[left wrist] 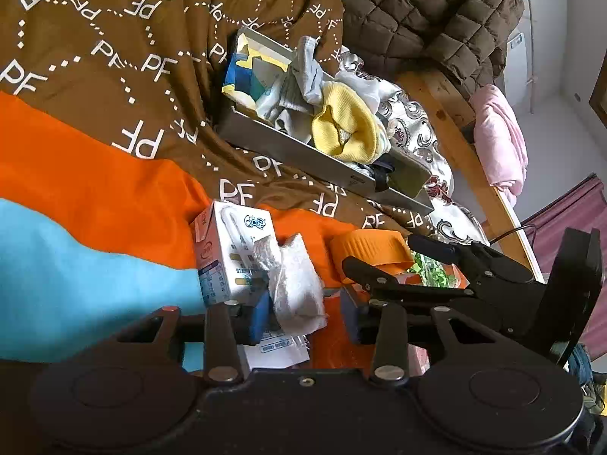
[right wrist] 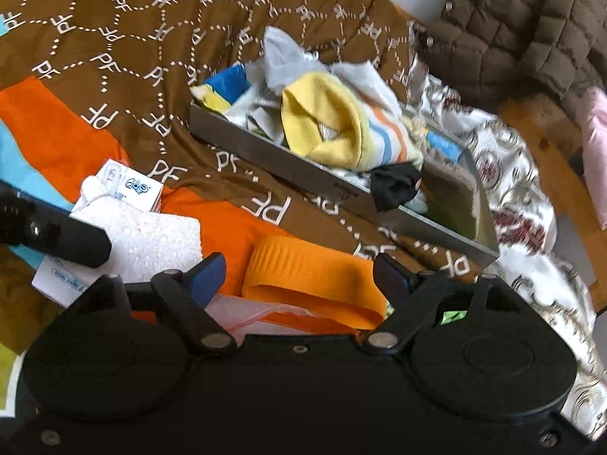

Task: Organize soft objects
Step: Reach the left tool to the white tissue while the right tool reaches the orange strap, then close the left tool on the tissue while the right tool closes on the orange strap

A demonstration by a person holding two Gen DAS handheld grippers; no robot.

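A crumpled white soft pad (left wrist: 296, 284) lies on the bedspread between the blue pads of my left gripper (left wrist: 305, 316). The left pad touches it and the right pad stands a little apart, so the gripper is open. In the right wrist view the same pad (right wrist: 151, 239) sits under a black left finger (right wrist: 76, 240). My right gripper (right wrist: 299, 271) is open around an orange ribbed band (right wrist: 315, 276), with a gap at its left pad. A grey tray (left wrist: 288, 151) further back holds a yellow knitted hat (left wrist: 345, 125), grey socks and other cloths.
A small white drink carton (left wrist: 227, 250) stands just left of the white pad. The bedspread (left wrist: 114, 57) is brown with orange and blue bands. A quilted brown jacket (left wrist: 428, 11), a pink cloth (left wrist: 500, 136) and the wooden bed frame (left wrist: 447, 121) lie at the right.
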